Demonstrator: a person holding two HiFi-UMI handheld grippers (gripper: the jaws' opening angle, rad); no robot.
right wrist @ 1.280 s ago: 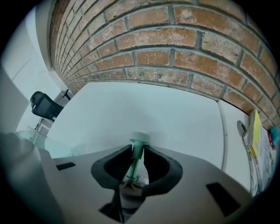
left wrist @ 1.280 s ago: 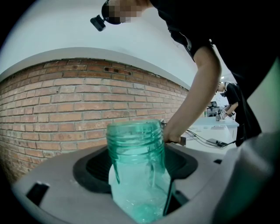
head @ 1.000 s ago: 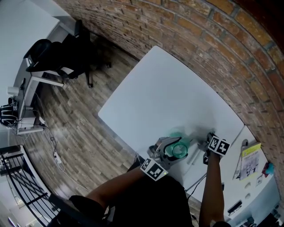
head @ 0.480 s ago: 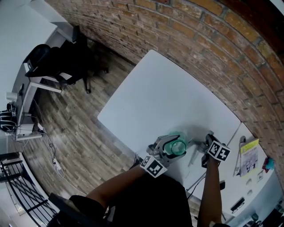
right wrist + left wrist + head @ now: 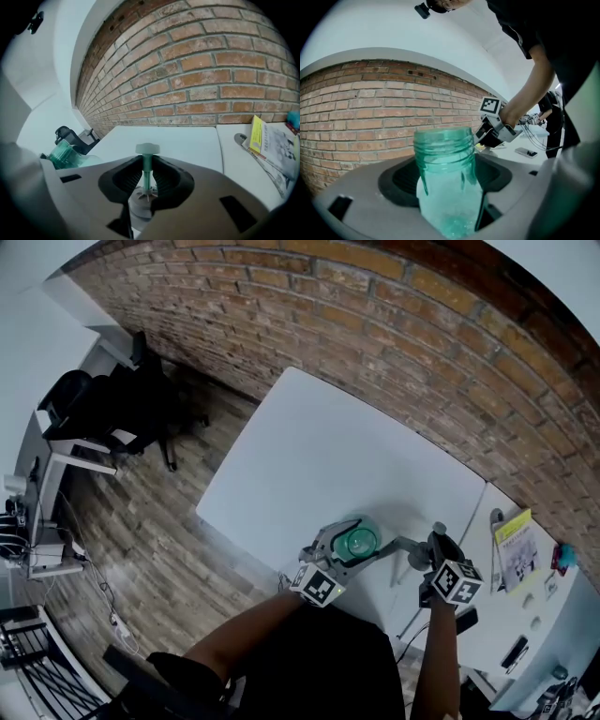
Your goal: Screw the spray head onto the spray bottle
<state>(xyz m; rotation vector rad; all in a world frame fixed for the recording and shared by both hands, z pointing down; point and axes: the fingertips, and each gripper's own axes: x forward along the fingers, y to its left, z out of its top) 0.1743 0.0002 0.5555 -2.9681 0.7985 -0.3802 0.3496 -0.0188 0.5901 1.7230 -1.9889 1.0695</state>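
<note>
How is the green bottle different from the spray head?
The bottle is wide and see-through; the spray head shows only a thin stem with a small cap. The left tongs grip the bottle with jaws wide apart; the right tongs pinch the spray head nearly closed. Both are greenish and held in tongs.

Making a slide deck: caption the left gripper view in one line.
Left claw grips an uncapped green bottle, brick wall behind.

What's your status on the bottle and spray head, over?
Left tongs clamped on green bottle, neck open. Right tongs pinching spray head by its stem, not yet on bottle. Nothing seen in the way.
</note>
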